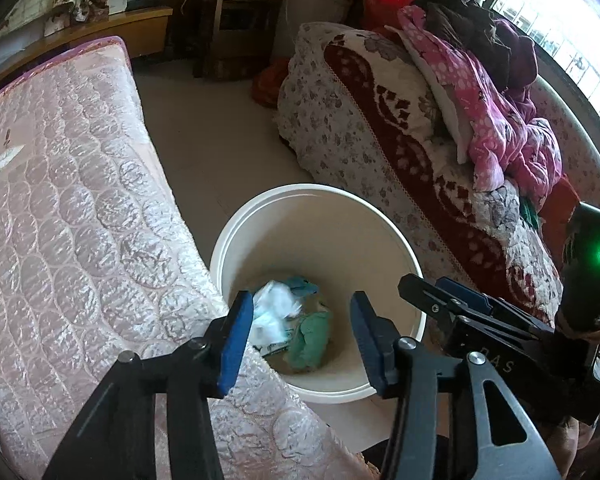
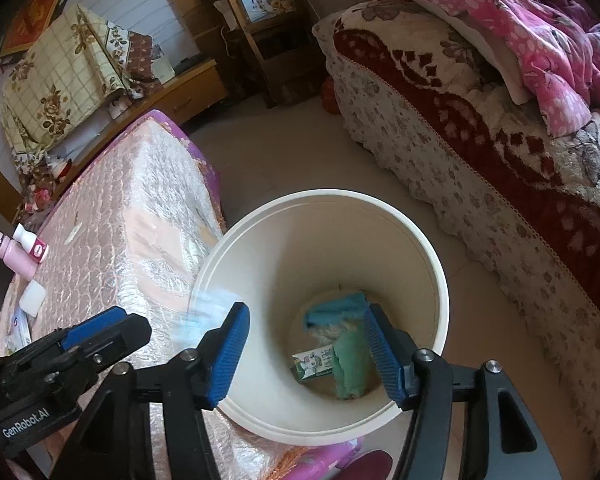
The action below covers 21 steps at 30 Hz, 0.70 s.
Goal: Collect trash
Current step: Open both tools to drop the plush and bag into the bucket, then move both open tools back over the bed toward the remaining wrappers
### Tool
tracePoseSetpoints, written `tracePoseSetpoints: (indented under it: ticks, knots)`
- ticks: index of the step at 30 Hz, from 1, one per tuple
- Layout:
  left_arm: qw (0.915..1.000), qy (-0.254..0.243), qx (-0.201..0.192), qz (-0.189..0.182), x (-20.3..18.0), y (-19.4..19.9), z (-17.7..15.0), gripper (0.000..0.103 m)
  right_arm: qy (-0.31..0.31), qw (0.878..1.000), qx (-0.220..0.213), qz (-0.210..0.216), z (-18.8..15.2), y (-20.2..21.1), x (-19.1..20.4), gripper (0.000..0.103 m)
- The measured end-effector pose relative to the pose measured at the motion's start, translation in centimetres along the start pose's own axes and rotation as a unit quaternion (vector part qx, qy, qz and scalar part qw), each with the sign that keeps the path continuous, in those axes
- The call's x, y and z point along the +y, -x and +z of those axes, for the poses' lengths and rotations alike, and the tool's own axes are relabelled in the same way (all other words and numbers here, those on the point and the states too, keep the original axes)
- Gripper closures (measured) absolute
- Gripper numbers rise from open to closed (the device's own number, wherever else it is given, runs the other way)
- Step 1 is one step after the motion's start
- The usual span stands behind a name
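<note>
We count, from the left of the right wrist view: two small bottles, one pink [image 2: 15, 256] and one white with a pink label [image 2: 31, 242], plus one white block [image 2: 32, 298], all lying on the quilted mattress [image 2: 112, 232] at the left edge. The left wrist view shows none of these.

One cream bucket [image 1: 236, 236] stands on the floor between the mattress and the floral-covered bed [image 1: 380, 120], low in the centre of both frames. Inside it we see the trash: one teal cloth [image 2: 334, 310], one green cloth [image 2: 350, 364], one green-and-white carton [image 2: 314, 362] whose print we cannot read, and, in the left wrist view only, one crumpled white wad [image 1: 274, 312]. The right wrist view gives only a pale blur [image 2: 208, 316] at the bucket's left rim.

Two grippers hang above the bucket. The left gripper [image 1: 296, 344] has its jaws spread, nothing between the pads. The right gripper [image 2: 308, 354] is likewise spread and empty.

Readable writing: "GenRobot.AI" on the left gripper's body, lower left of the right wrist view; "DAS" partly legible on the right gripper, in the left wrist view.
</note>
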State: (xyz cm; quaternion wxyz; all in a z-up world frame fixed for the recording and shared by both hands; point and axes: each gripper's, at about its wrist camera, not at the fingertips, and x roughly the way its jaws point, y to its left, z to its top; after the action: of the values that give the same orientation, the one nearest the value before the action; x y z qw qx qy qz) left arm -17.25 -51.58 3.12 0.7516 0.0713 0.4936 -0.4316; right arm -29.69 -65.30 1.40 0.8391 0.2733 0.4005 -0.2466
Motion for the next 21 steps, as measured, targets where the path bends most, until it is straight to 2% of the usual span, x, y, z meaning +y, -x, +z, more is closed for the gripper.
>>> tracePoseSetpoints:
  ticks: [7, 21]
  knots:
    - [0.9998, 0.009, -0.011, 0.013, 0.7, 1.6, -0.5, 0.051, -0.006, 1.000, -0.005, 0.000, -0.3, 0.9, -0.3, 0.039]
    - [0.9943, 0.005, -0.060, 0.088, 2.3, 7.1, -2.2, 0.051, 0.022, 1.000, -0.008, 0.007, -1.3, 2.4, 2.9, 0.039]
